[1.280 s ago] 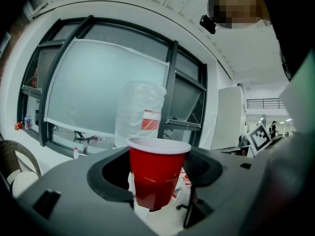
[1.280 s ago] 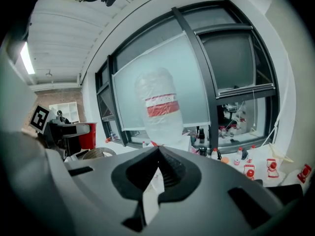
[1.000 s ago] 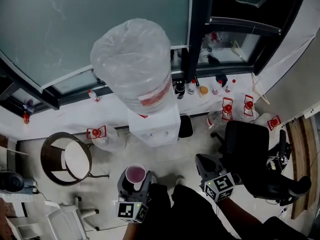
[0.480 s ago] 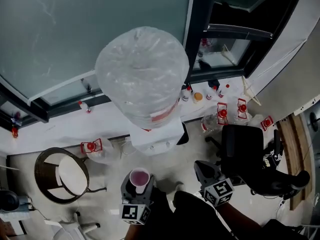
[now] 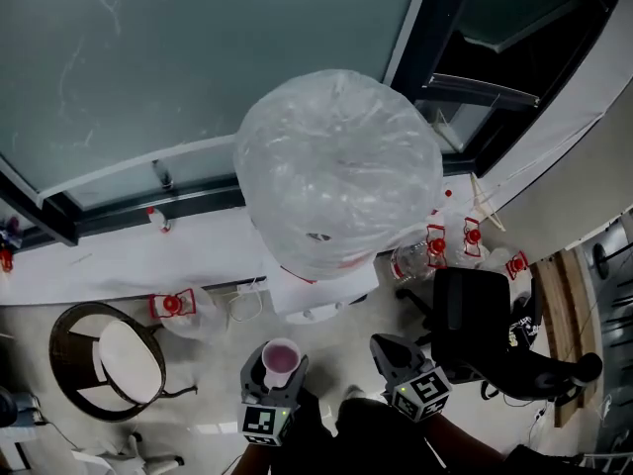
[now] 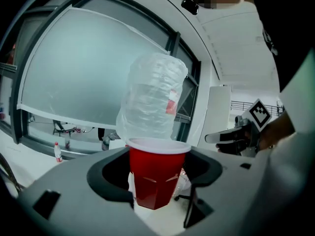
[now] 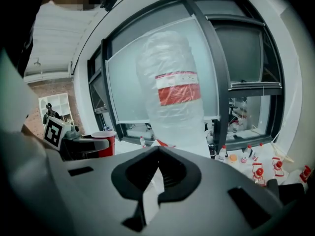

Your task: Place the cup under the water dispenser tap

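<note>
A red cup with a white rim stands upright between the jaws of my left gripper, which is shut on it. In the left gripper view the cup fills the gap between the black pads. The water dispenser is white and carries a big plastic-wrapped bottle; it stands just beyond the cup, and the bottle hides most of its front. My right gripper hangs to the right of the cup, and its tips meet on nothing.
A round wicker chair stands at the left and a black office chair at the right. Red-capped bottles lie on the floor by the dispenser. Behind it run the window sill and the glass wall.
Both grippers have moved forward toward the dispenser, the cup staying in the left one. The bottle now looms larger and nearer the middle of the head view.
</note>
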Action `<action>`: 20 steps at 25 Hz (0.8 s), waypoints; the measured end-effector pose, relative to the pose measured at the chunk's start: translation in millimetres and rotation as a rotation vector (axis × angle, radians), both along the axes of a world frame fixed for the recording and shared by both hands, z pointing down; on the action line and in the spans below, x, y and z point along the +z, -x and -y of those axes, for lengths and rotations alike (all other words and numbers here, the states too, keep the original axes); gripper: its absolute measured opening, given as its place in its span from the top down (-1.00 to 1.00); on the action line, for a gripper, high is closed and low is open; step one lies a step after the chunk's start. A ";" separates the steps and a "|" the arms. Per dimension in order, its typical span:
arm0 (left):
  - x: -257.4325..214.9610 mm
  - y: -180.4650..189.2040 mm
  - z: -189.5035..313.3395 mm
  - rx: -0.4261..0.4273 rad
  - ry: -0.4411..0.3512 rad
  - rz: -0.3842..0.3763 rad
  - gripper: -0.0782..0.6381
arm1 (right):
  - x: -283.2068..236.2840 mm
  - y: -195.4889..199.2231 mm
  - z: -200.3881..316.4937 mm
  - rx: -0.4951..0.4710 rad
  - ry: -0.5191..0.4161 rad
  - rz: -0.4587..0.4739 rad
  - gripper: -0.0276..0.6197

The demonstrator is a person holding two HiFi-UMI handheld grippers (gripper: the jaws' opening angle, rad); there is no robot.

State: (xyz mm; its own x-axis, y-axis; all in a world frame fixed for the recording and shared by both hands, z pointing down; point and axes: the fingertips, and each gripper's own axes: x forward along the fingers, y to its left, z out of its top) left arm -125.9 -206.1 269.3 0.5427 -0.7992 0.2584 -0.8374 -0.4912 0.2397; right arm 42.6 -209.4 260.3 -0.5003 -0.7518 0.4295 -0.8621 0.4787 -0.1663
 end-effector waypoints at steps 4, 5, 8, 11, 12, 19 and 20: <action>14.2 0.4 -2.1 -0.033 -0.002 0.013 -0.08 | 16.5 8.6 -1.6 -0.049 0.010 0.010 0.92; 19.4 -2.1 -4.4 -0.044 -0.004 0.011 -0.08 | 22.8 8.8 -3.5 -0.066 0.013 0.016 0.92; 39.2 -11.6 -14.5 -0.093 -0.006 0.001 -0.08 | 40.1 10.1 -11.3 -0.113 0.038 0.038 0.92; 62.7 -24.7 -19.3 -0.138 -0.008 0.005 -0.09 | 59.5 2.0 -12.3 -0.147 0.042 0.059 0.92; 72.7 -29.8 -21.3 -0.152 0.000 0.004 -0.08 | 67.1 -3.9 -12.9 -0.156 0.032 0.057 0.92; 130.9 -41.2 -40.0 -0.273 0.006 -0.078 -0.09 | 122.1 -25.9 -45.9 -0.224 0.034 0.031 0.92; 139.4 -41.8 -38.9 -0.276 0.010 -0.069 -0.08 | 131.5 -26.2 -48.7 -0.228 0.041 0.031 0.92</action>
